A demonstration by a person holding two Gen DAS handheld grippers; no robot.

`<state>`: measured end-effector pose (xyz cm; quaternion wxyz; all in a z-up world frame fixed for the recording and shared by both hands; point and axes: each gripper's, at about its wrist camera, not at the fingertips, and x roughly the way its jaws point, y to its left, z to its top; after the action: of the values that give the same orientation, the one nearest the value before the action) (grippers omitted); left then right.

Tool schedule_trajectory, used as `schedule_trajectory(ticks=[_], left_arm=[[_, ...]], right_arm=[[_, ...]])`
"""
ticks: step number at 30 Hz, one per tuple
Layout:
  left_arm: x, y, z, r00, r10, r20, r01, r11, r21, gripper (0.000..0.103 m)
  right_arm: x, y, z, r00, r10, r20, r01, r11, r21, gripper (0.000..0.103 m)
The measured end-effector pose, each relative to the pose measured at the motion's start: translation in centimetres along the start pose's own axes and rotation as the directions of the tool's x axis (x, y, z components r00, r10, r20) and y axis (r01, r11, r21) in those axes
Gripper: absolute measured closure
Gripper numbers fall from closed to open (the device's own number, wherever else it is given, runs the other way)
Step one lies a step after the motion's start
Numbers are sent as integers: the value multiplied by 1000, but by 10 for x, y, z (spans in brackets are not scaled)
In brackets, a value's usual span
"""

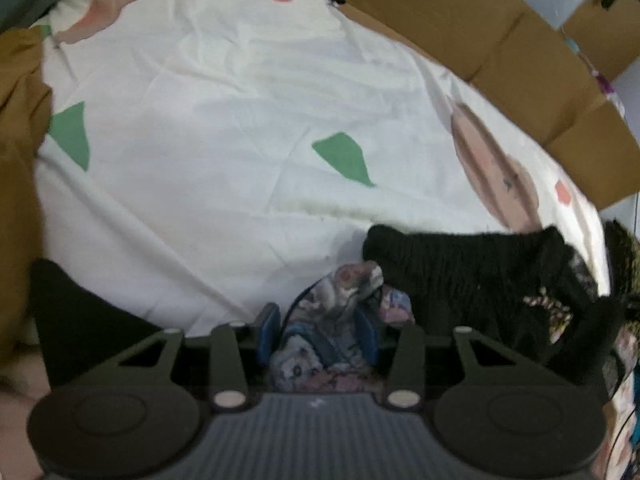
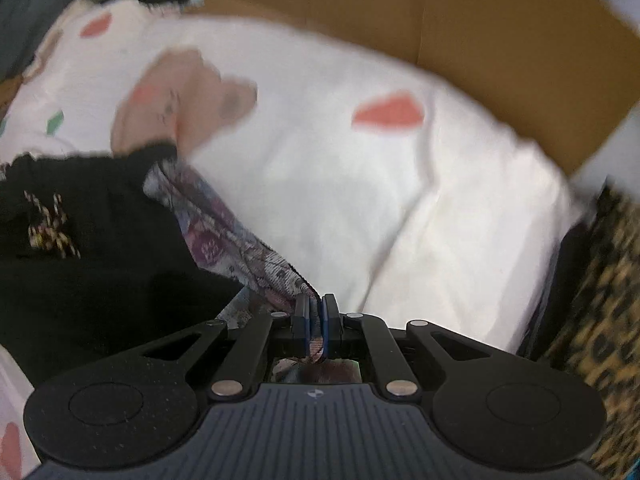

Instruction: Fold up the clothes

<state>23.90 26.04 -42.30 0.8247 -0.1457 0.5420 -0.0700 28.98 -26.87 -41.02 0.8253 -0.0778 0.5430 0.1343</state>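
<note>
The right gripper (image 2: 316,312) has its jaws clenched on a thin edge of the patterned cloth (image 2: 224,232); the left gripper (image 1: 318,328) grasps a thicker bunch of it. The cloth hangs between them just above the bed sheet (image 1: 224,92). The thin right-hand edge could slip out if the two pull apart. A black garment (image 1: 472,272) touches the cloth and may drag along. Beyond the sheet stands a cardboard box (image 2: 460,20); a leopard-print fabric (image 2: 600,280) lies at its edge.
</note>
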Motion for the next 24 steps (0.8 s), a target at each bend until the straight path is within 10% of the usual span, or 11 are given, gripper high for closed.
schedule_trajectory(ticks=[8,24], left_arm=[[-23,5,13,999,-31,21,30,999,35,59],[4,5,24,994,-107,28,108,994,-13,56]], right_arm=[[-12,-6,19,993,97,69,-98,995,14,62],[35,26,79,928,368,50,-367,930,-35,55]])
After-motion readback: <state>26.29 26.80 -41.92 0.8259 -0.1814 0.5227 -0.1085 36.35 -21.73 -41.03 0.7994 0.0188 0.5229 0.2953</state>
